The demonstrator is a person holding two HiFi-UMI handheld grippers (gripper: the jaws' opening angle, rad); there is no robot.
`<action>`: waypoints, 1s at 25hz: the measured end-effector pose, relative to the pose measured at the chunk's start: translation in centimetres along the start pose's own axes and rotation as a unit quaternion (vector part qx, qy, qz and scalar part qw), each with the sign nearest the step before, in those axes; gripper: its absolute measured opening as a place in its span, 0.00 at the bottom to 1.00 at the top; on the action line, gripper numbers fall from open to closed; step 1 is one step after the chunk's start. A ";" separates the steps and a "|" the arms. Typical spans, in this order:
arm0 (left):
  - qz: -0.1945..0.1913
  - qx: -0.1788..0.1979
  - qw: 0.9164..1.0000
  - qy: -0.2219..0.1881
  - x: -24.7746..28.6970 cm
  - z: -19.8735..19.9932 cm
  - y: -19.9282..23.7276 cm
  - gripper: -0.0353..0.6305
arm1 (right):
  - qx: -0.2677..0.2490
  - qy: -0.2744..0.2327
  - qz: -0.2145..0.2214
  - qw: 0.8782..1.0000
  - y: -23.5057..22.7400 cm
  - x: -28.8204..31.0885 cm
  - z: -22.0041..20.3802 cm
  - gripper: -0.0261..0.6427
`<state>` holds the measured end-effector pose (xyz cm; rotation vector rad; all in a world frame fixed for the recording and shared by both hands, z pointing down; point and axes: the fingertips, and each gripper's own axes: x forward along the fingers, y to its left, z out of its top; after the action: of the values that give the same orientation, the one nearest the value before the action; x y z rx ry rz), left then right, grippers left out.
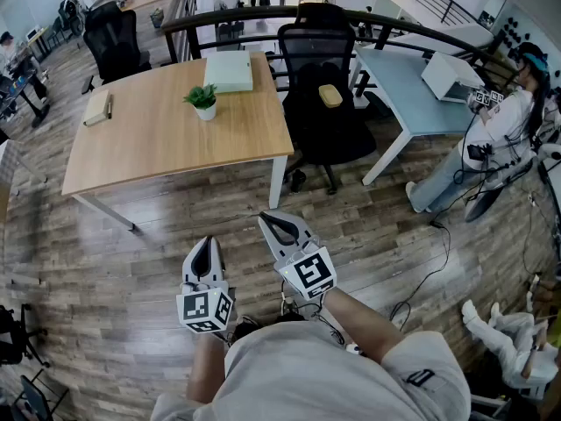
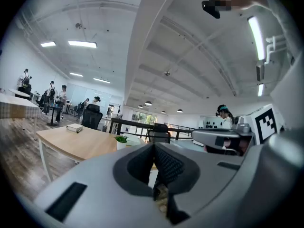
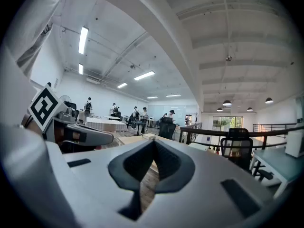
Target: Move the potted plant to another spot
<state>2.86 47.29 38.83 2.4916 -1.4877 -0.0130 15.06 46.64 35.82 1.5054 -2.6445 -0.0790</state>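
- Jaws pressed together and empty on both the left gripper [image 1: 205,244] and the right gripper [image 1: 270,222], held level, side by side, over the floor [image 1: 114,270].
- The wooden table [image 1: 149,143] stands well ahead.
- The potted plant [image 1: 203,101] sits on it, near a white box [image 1: 229,71].

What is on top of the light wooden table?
A green plant in a white pot, a flat white box, a tan book. Anything under the box is hidden.
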 end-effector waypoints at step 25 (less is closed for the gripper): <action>0.030 0.008 0.999 0.022 3.7 -2.9 -6.8 0.07 | 0.026 0.015 0.026 0.999 -8.3 -5.4 -4.0 0.05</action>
<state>10.93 47.76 40.61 2.4427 -1.5489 0.0626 25.32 47.04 38.66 1.4392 -2.6804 0.0157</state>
